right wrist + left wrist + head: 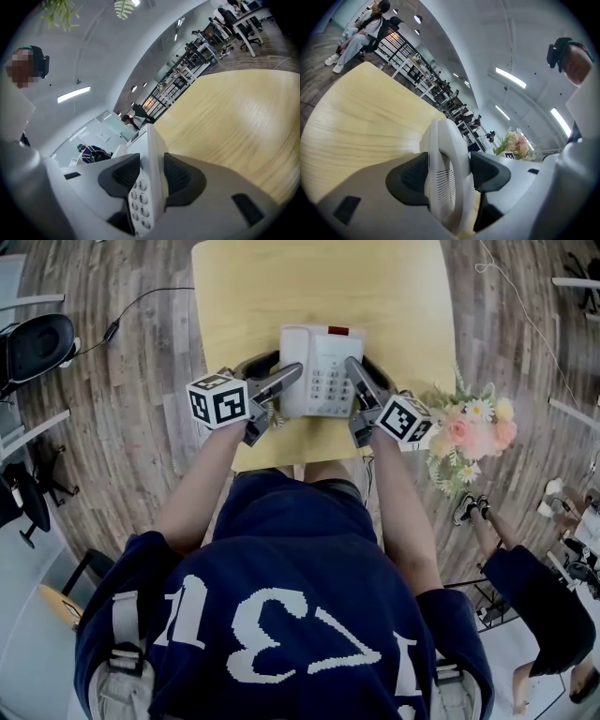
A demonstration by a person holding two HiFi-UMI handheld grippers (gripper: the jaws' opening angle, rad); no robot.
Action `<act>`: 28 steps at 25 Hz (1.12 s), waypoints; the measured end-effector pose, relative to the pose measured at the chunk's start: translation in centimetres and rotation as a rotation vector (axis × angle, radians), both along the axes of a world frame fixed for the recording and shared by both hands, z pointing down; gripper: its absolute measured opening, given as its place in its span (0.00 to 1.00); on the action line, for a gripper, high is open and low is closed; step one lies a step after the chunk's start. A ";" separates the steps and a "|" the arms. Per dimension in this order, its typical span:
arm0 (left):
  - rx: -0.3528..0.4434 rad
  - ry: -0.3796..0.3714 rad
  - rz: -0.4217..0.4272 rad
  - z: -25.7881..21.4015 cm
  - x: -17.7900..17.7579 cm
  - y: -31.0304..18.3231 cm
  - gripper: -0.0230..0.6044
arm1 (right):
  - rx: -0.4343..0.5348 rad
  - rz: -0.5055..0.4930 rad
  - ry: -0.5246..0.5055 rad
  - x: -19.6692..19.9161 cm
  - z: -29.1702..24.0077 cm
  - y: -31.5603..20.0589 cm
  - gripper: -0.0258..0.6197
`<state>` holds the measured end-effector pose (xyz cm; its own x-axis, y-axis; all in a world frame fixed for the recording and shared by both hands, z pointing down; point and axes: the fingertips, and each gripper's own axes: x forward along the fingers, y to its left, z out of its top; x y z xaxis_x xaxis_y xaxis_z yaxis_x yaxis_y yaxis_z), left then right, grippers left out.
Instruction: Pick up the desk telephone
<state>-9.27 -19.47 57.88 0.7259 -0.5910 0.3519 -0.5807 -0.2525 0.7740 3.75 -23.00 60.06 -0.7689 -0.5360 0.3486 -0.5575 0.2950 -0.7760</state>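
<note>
A white desk telephone point(322, 369) with a grey keypad sits near the front edge of the pale wooden table point(244, 296). My left gripper point(281, 371) is at the phone's left side. In the left gripper view both dark pads of the left gripper point(449, 176) press on the white handset point(440, 140). My right gripper point(361, 367) is at the phone's right side. In the right gripper view the right gripper point(152, 178) has its pads closed on the telephone's edge point(152, 150), beside the keypad point(138, 206).
A bunch of pink and white flowers point(473, 432) stands just right of the table's front corner, close to my right gripper. Office chairs point(33, 348) stand at the left. A seated person point(534, 606) is at the lower right. A cable point(141, 301) lies on the floor.
</note>
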 end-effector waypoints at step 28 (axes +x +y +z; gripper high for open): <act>0.602 -0.155 -0.184 -21.0 -6.5 -1.0 0.48 | 0.571 -0.092 -0.087 -6.7 -21.2 -2.5 0.28</act>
